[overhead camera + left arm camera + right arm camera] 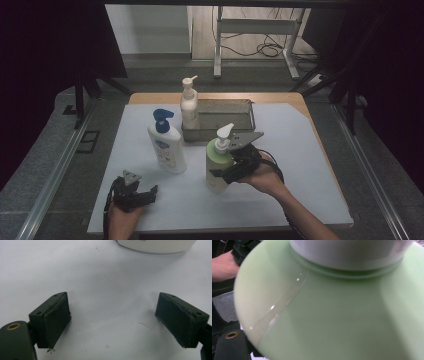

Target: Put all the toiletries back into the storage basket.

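A pale green pump bottle (216,167) with a white pump head stands at the middle of the white mat (300,165). My right gripper (231,162) comes in from the right and is shut on its upper body. In the right gripper view the green bottle (337,315) is very close and hides the jaws. My left gripper (149,194) rests low at the front left of the mat. It is open with nothing between its fingers (56,317), only bare mat, and the left gripper (113,300) points toward a white bottle's base (155,245).
A white bottle with a blue pump (167,147) stands left of the green one. A cream pump bottle (189,107) stands at the left end of a metal tray (250,117) at the back; whether inside it I cannot tell. Black frame legs flank the table.
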`<control>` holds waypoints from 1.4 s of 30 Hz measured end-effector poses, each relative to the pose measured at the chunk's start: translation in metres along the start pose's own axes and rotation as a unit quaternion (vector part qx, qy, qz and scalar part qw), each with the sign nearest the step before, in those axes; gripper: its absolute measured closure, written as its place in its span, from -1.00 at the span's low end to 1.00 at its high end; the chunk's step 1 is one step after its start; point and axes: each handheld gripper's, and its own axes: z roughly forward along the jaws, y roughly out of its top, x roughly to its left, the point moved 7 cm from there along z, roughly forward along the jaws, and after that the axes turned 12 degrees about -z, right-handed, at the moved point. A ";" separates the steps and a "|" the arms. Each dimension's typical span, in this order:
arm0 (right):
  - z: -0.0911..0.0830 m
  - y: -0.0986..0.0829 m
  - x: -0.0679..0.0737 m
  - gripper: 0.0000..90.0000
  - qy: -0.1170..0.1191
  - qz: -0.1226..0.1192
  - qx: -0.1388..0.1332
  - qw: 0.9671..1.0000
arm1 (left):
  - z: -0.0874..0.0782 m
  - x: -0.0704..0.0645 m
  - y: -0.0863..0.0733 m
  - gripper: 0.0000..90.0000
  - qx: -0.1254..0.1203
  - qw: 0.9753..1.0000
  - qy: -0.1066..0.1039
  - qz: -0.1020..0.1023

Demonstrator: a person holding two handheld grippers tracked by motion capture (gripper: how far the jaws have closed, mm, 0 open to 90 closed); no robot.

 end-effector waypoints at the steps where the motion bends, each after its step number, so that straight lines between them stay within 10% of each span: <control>1: -0.001 0.001 -0.002 -0.73 -0.002 -0.001 0.000 1.000 | 0.000 0.000 0.000 -0.73 0.000 1.000 0.000 0.000; 42: -0.009 0.048 -0.077 -0.73 -0.088 0.052 -0.005 0.995 | 0.000 0.000 0.000 -0.73 0.000 1.000 0.000 0.000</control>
